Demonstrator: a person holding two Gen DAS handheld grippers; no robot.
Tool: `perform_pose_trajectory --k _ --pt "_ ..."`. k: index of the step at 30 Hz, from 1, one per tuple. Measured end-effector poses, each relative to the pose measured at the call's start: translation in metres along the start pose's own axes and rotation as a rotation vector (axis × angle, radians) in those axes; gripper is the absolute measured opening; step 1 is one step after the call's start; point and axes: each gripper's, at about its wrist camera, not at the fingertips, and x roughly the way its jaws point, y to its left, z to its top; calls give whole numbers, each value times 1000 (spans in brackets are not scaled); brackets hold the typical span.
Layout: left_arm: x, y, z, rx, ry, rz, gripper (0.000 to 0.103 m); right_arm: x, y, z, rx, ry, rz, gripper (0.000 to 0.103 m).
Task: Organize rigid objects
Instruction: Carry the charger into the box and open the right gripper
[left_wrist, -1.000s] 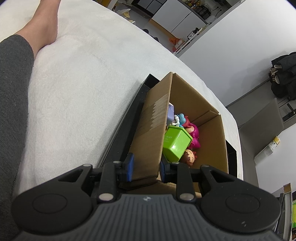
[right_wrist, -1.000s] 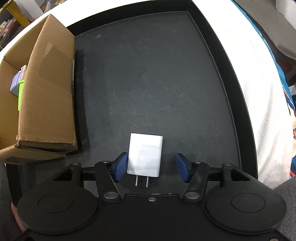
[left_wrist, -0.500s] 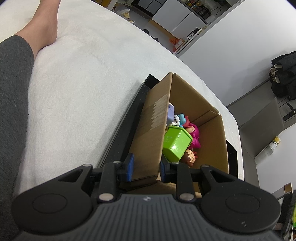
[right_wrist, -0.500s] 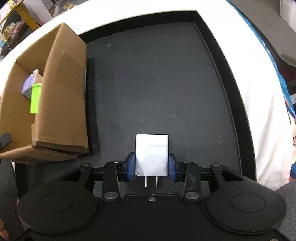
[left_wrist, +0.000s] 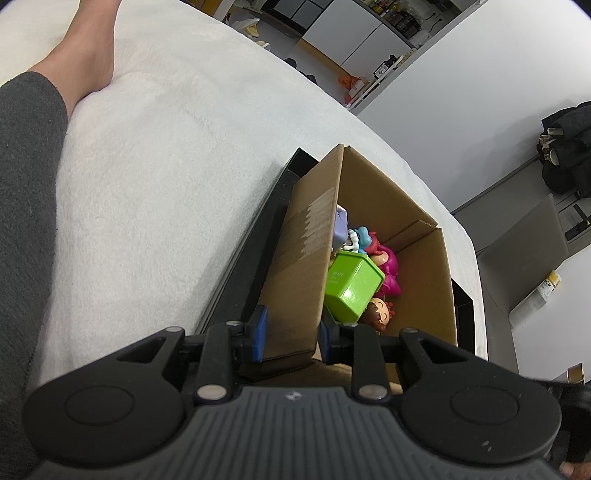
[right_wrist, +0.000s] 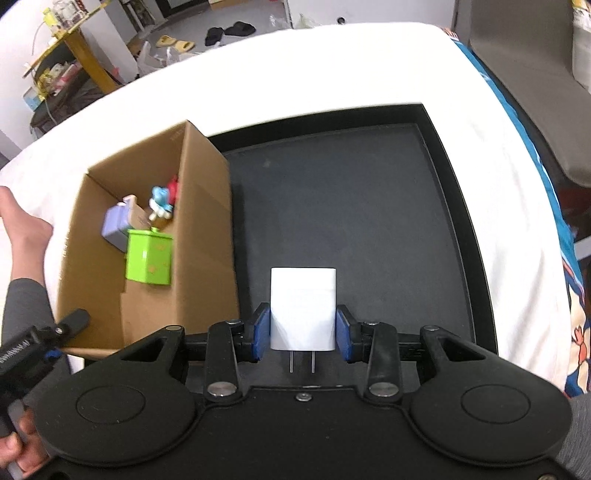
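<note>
white charger (right_wrist: 303, 308) — long axis up-frame, prongs toward camera | plain, smooth, rectangular | right tool (right_wrist: 303, 330) clamped on it | left tool (left_wrist: 290, 338) pinching cardboard box (left_wrist: 299, 273) wall

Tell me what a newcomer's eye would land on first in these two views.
First, the white charger, clamped between the blue pads of the right gripper above the bare black tray, prongs toward the camera. Next, the cardboard box at the tray's left end, holding bright toys, chiefly a lime-green bin and a pink figure. The left gripper pinches the box's near wall.
</note>
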Motion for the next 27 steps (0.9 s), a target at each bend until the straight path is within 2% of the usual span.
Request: perform_pose_trajectory --k 14,27 --pt "1 1 1 -5 5 -8 26 -35 56 32 -68 -90 108 36" --pt "1 1 1 -11 10 -12 26 -22 111 44 -154 -55 176 37"
